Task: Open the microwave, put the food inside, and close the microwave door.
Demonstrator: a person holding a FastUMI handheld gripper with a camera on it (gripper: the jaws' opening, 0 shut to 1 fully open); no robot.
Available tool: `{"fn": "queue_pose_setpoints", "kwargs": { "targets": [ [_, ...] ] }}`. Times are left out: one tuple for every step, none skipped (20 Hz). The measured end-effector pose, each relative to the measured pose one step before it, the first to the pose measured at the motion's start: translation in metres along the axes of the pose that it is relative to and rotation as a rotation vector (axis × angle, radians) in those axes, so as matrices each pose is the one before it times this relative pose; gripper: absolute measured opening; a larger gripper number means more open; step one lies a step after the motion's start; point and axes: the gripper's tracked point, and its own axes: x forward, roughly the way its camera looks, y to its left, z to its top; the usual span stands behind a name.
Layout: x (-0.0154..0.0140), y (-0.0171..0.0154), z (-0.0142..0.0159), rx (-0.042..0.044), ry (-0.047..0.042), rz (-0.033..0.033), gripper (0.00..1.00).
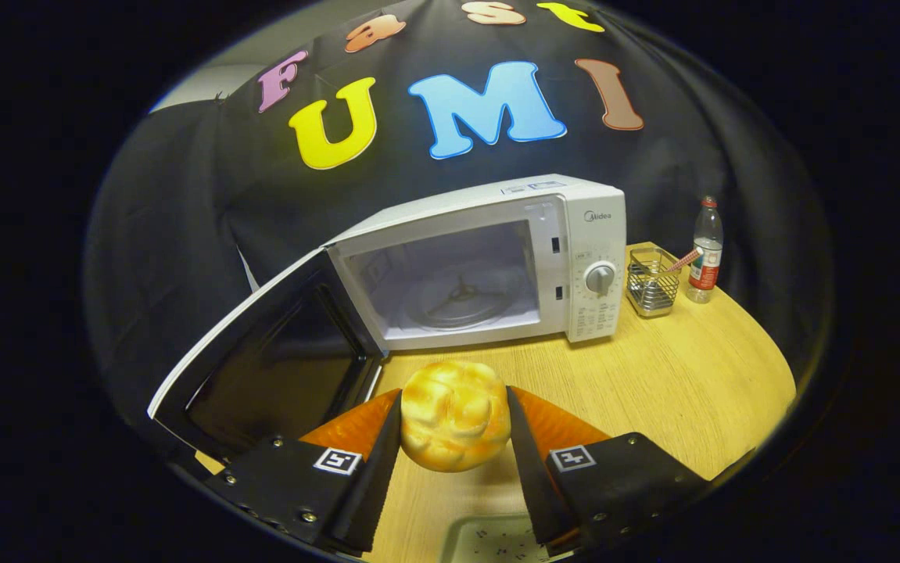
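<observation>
Gripper (454, 426) pinching bread roll (455, 426), bare table (653, 375) ahead, microwave (489, 266) door (262, 367) swung wide

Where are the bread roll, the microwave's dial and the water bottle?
bread roll (455, 426): gripper view, its front face between the tongs' fingers.
microwave's dial (600, 278): gripper view, knob centre.
water bottle (705, 254): gripper view, its label, beside the wire basket.

The gripper (454, 428) is level, pointing forward — its jaws closed in on a bun (455, 426), both fingers pressing.
</observation>
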Motion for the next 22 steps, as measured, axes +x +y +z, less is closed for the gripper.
{"fn": "queue_pose_setpoints", "kwargs": {
  "targets": [
    [0.00806,0.00295,0.00591,0.00886,-0.00683,0.00969,0.73],
    [0.00832,0.0043,0.00828,0.00886,-0.00823,0.01039,0.73],
    [0.0075,0.0028,0.00498,0.00915,-0.00937,0.00919,0.73],
    [0.00762,0.00329,0.00357,0.00815,-0.0065,0.01233,0.73],
    [0.00766,0.00239,0.00492,0.00754,-0.00773,0.01047,0.73],
    [0.00688,0.00211,0.00363,0.00565,-0.00682,0.00951,0.73],
    [0.00705,0.00187,0.00424,0.00497,-0.00656,0.00965,0.73],
    [0.00756,0.00148,0.00307,0.00817,-0.01063,0.00803,0.73],
    [0.00722,0.00163,0.00251,0.00919,-0.00475,0.01147,0.73],
    [0.00936,-0.00003,0.00133,0.01093,-0.0075,0.01006,0.73],
    [0.00786,-0.00014,0.00121,0.01183,-0.0061,0.00847,0.73],
    [0.00786,-0.00067,0.00098,0.01253,-0.00644,0.00302,0.73],
    [0.00771,-0.00141,0.00035,0.01179,-0.00684,0.00063,0.73],
    [0.0079,-0.0013,0.00014,0.01159,-0.0042,0.00267,0.73],
    [0.00618,-0.00109,0.00071,0.01047,-0.00539,0.00123,0.73],
    [0.00916,-0.00181,-0.00157,0.01281,-0.00363,0.00549,0.73],
    [0.00817,-0.00183,0.00037,0.01423,-0.00796,0.0023,0.73],
    [0.00758,-0.00173,0.00123,0.01494,-0.00915,0.00155,0.73],
    [0.00768,-0.00255,0.00006,0.01677,-0.00613,-0.00104,0.73],
    [0.00779,-0.00337,0.00062,0.01938,-0.00821,-0.00014,0.73],
    [0.00732,-0.0032,0.00112,0.01884,-0.0086,-0.00052,0.73],
    [0.00691,-0.00089,0.00288,0.01684,-0.01384,-0.00278,0.73]
  ]
}}
